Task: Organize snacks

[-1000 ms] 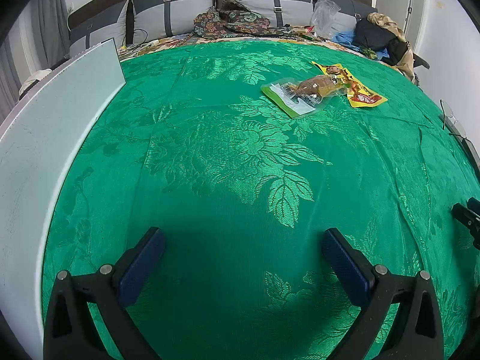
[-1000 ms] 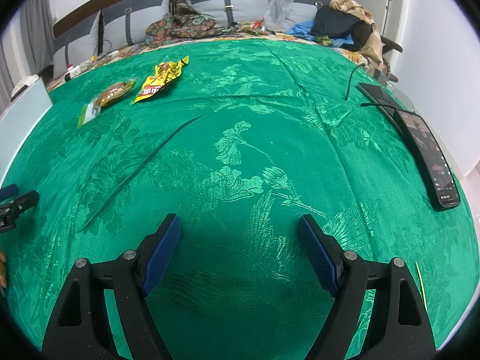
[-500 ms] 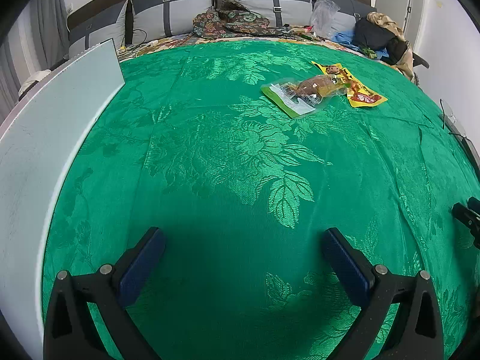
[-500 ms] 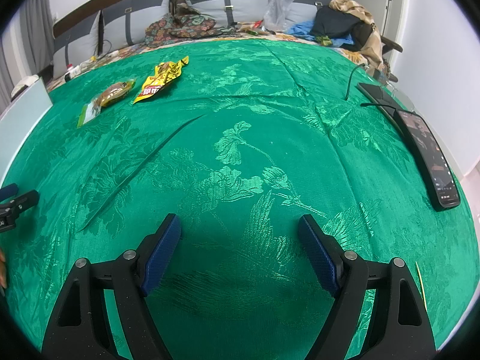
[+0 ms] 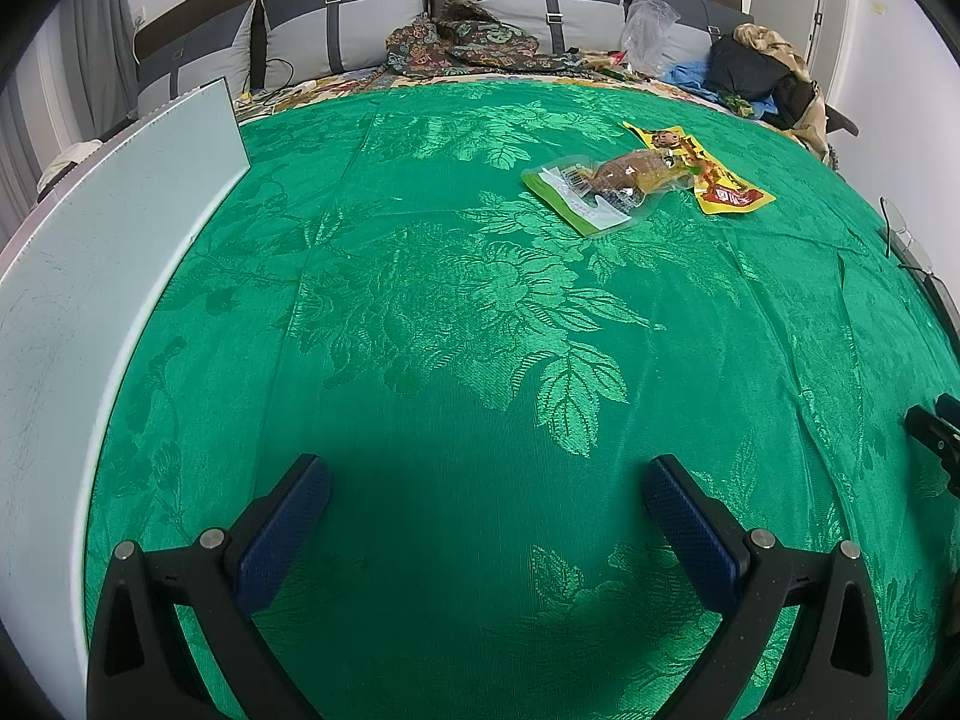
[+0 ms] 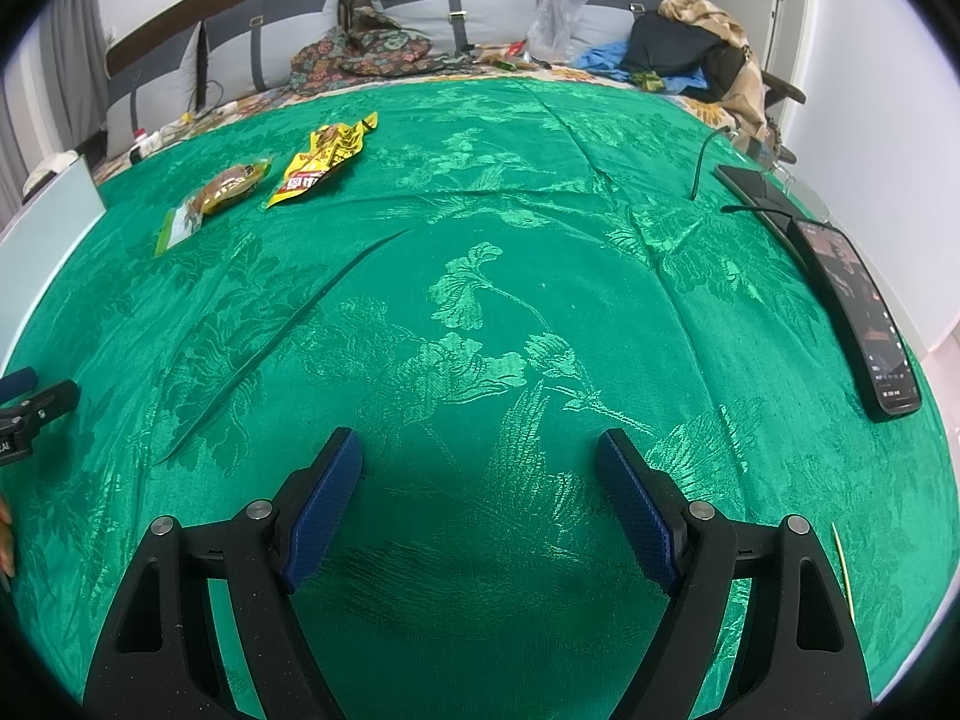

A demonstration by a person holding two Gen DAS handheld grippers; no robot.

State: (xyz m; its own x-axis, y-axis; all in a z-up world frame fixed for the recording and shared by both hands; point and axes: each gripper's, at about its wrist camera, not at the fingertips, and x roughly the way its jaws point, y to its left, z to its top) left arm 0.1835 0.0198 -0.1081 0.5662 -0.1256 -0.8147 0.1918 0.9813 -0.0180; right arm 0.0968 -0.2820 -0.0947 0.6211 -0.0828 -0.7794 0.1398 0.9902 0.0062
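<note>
Two snack packs lie side by side on the green floral cloth (image 5: 456, 312). One is a clear and green pack with a brown snack (image 5: 606, 186), also in the right wrist view (image 6: 216, 198). The other is a yellow pack (image 5: 702, 171), also in the right wrist view (image 6: 321, 162). My left gripper (image 5: 486, 480) is open and empty, low over the cloth, well short of the packs. My right gripper (image 6: 480, 468) is open and empty over the cloth's middle. Each gripper's tip shows at the edge of the other's view.
A pale flat board (image 5: 78, 276) stands along the left edge. A black phone (image 6: 858, 306) and a cable (image 6: 702, 150) lie at the right edge. Pillows (image 5: 360, 12), clothes (image 5: 762, 72) and a plastic bag (image 5: 648, 24) sit at the far end.
</note>
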